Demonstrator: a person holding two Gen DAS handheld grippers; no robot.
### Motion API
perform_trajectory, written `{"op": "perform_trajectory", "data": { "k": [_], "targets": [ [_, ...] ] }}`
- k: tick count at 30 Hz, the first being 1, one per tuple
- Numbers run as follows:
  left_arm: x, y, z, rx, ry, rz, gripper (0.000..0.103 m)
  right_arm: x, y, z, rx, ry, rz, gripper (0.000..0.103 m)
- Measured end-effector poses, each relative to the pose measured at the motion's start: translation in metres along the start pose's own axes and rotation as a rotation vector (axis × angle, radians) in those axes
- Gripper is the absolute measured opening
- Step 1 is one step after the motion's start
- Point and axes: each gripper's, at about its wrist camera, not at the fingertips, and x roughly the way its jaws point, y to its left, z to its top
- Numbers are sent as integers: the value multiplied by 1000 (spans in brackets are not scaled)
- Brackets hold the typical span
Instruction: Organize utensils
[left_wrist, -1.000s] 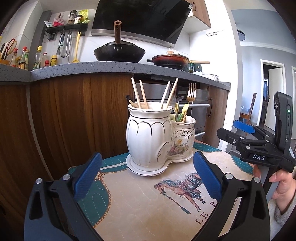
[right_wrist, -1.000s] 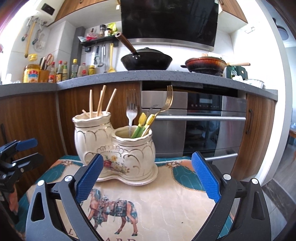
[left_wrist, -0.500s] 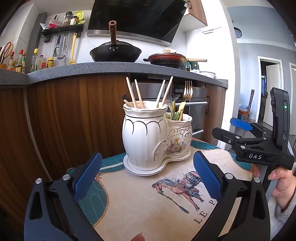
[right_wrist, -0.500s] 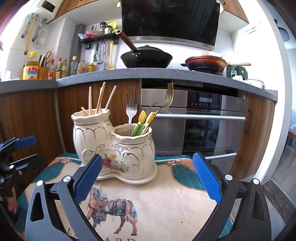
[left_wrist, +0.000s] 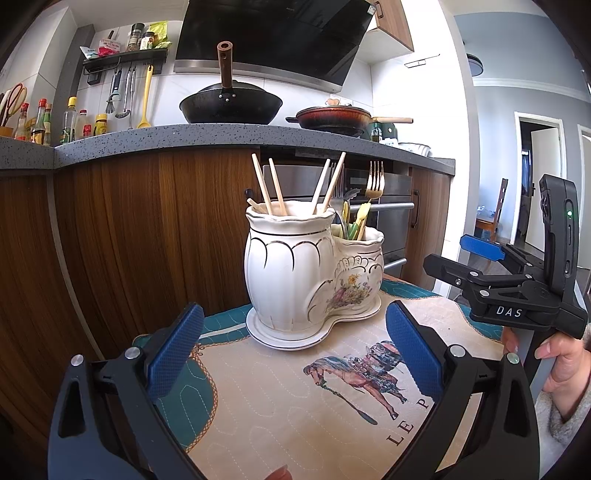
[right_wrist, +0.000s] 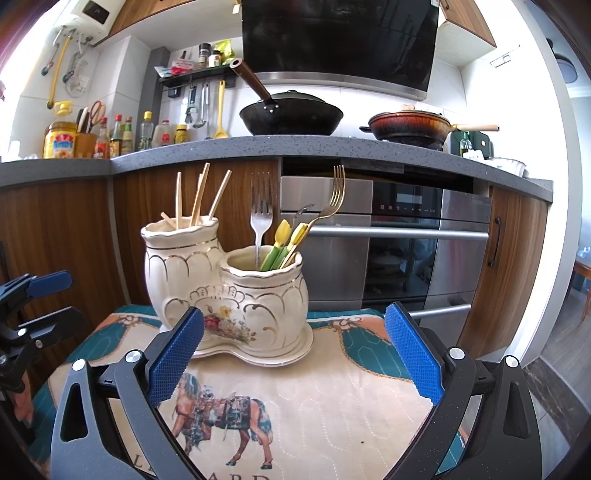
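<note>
Toward the tabletop's far edge stands the twin-pot ceramic utensil holder (left_wrist: 310, 273), chopsticks (right_wrist: 199, 199) sorted from forks (right_wrist: 260, 225). Both grippers, left gripper (left_wrist: 293, 350) and right gripper (right_wrist: 293, 350), hold back with jaws apart and empty, probably because little remains to sort.

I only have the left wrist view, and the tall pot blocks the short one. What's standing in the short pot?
Observer: The right wrist view shows a silver fork standing upright in the short pot.
Operator: Anything else in it?
Observer: A gold fork leans to the right, next to yellow-green handles.
Operator: Are the right tongs holding anything?
Observer: No, the right tongs are open and empty.
</note>
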Motion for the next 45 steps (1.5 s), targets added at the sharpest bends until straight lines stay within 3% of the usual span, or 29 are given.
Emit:
{"op": "perform_trajectory", "data": {
  "k": [45],
  "targets": [
    [3, 2, -2, -14, 13, 1, 97, 0, -2, 1, 1, 4, -1, 98]
  ]
}}
